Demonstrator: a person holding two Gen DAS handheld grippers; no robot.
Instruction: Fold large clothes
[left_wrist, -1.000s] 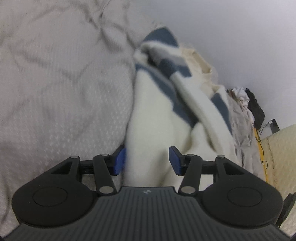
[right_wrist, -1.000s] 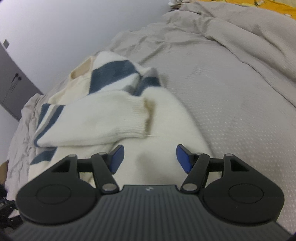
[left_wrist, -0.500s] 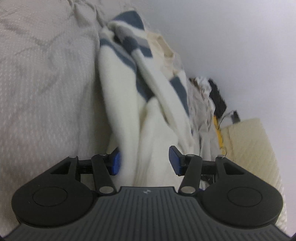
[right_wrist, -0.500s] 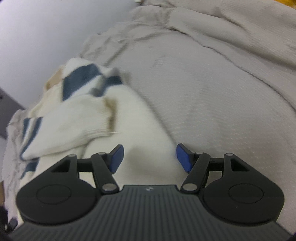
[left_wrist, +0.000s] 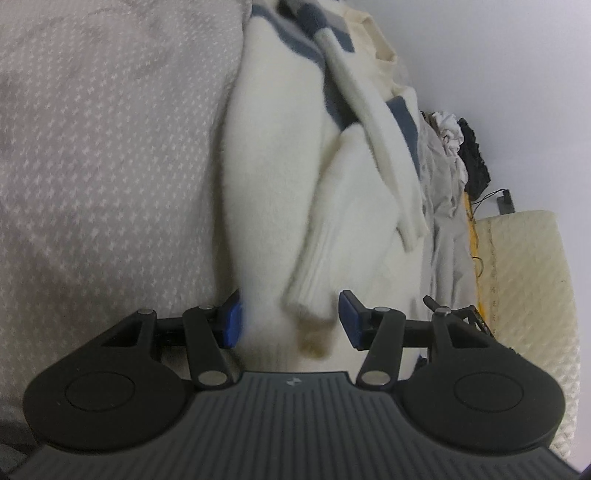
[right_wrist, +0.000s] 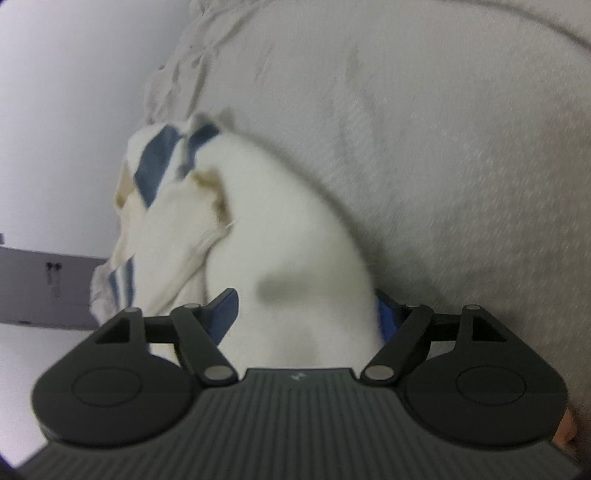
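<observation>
A fluffy white sweater (left_wrist: 269, 177) with blue and grey stripes lies bunched on a pale grey bed cover (left_wrist: 92, 166). My left gripper (left_wrist: 291, 321) is open astride its near end; a ribbed cuff (left_wrist: 310, 314) lies between the blue pads, and one pad sits at the edge where sweater meets bed. In the right wrist view the sweater (right_wrist: 295, 240) fills the gap of my right gripper (right_wrist: 304, 317), whose jaws are opening; its right pad is partly hidden behind the fabric. A second cuff (right_wrist: 207, 184) lies folded further up. That view is blurred.
Beyond the sweater lie a heap of white and black clothes (left_wrist: 461, 147) and a cream quilted cushion (left_wrist: 524, 277) against a white wall. A grey cabinet (right_wrist: 44, 288) stands at the left of the right wrist view. A person's fingertip (right_wrist: 565, 432) shows at the lower right.
Both views have rolled and drawn closer along the sweater. The right jaws stand wider than before. A ribbed cuff now lies between the left pads, where only plain fabric showed earlier.
</observation>
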